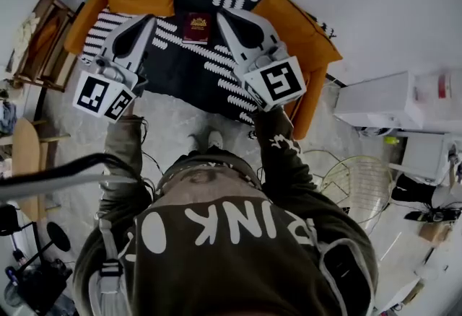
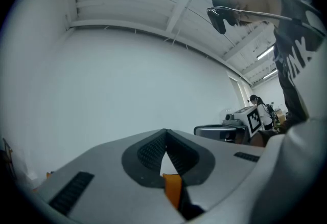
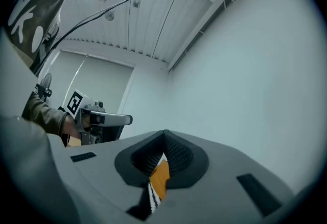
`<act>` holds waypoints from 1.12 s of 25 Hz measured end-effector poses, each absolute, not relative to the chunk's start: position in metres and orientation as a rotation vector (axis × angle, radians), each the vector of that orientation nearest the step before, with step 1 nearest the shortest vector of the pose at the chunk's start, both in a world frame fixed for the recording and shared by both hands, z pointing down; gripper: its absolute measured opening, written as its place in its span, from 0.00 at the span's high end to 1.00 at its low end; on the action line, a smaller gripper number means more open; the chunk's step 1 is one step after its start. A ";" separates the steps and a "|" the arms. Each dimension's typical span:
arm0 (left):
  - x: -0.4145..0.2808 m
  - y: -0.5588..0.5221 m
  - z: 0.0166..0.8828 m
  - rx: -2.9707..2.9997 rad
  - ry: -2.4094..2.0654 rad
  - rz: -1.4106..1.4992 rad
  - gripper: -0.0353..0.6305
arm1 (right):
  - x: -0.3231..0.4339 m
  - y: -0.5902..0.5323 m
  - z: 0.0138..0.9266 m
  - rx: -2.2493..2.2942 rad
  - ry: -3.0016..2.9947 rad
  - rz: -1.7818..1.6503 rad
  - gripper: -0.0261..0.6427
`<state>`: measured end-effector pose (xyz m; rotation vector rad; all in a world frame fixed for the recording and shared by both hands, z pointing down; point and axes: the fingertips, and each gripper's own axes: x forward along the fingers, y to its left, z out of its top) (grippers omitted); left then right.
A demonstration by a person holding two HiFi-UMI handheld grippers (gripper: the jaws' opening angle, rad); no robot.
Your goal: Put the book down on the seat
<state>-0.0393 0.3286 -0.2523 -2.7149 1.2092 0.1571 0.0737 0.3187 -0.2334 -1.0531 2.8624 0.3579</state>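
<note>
Shows maroon book (image 1: 196, 27) flat on striped seat (image 1: 173, 71), apparently already placed. Holds left claw (image 1: 148, 20) and right claw (image 1: 225, 15) pinched shut, empty, clear above it.

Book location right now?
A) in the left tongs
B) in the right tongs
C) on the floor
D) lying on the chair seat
D: the book lies flat on the striped seat, and the left tongs and right tongs are both shut with nothing in them.
</note>
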 end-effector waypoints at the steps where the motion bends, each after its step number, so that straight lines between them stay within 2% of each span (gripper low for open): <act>1: -0.042 0.331 -0.254 -2.712 1.208 0.163 0.94 | 0.071 0.321 -0.234 -1.057 2.863 0.359 0.94; 28: -0.083 0.360 -0.263 -2.690 1.163 0.199 0.94 | 0.032 0.345 -0.239 -1.094 2.869 0.391 0.95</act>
